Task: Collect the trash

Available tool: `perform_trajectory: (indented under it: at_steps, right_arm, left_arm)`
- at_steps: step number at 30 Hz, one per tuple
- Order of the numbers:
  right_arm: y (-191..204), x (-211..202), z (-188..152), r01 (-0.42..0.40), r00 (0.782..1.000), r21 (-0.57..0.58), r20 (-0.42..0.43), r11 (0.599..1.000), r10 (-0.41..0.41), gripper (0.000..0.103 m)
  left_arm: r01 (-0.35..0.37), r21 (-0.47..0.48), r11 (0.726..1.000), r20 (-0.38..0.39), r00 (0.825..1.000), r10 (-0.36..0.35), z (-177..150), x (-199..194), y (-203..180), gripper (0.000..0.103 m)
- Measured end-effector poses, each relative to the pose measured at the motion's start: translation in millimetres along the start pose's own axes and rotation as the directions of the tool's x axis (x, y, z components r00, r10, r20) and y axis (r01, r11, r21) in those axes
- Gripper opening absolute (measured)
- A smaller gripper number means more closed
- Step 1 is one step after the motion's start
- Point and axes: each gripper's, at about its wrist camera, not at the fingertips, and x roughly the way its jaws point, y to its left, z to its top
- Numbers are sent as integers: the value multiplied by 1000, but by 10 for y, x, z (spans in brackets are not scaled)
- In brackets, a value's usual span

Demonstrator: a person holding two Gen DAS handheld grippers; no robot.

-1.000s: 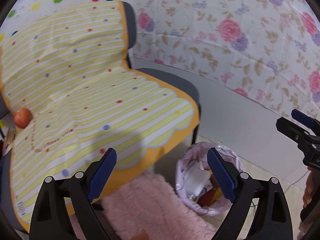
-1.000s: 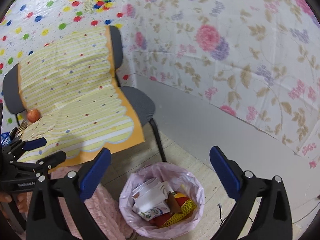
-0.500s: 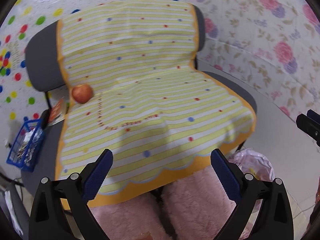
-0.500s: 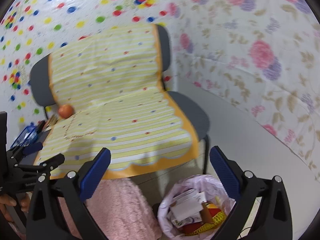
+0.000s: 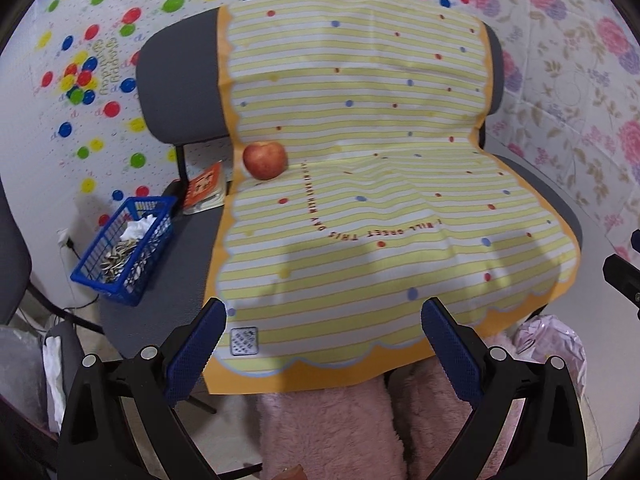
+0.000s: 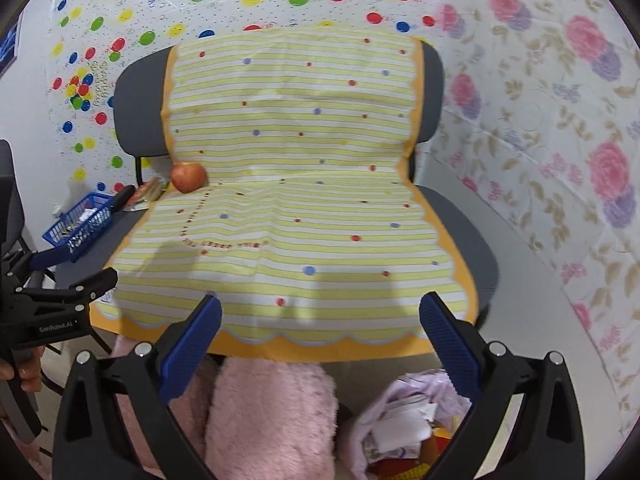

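Note:
A pink-lined trash bin full of wrappers stands on the floor at the chair's front right; its rim also shows in the left wrist view. A red apple lies at the back left of the yellow striped mat, also in the right wrist view. A blue basket with shells and crumpled paper sits on the seat left of the mat. My left gripper is open and empty before the mat's front edge. My right gripper is open and empty, above the bin.
The grey chair stands against a dotted wall and a floral wall. An orange booklet lies behind the basket. Pink fluffy fabric is below the chair's front. The left gripper shows at the left of the right wrist view.
Both views have swung left and up from the trash bin to the chair seat. The apple, basket and booklet have come into view. Both grippers stay open.

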Motion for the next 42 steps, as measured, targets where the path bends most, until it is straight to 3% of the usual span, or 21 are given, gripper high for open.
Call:
perform_trajectory:
  at_steps: [42]
  right_arm:
    - [-41,109,69,-13,1000,30,1,999,13,97]
  left_arm:
    - [11,22,1000,34,999,-11,112,-49,29,97]
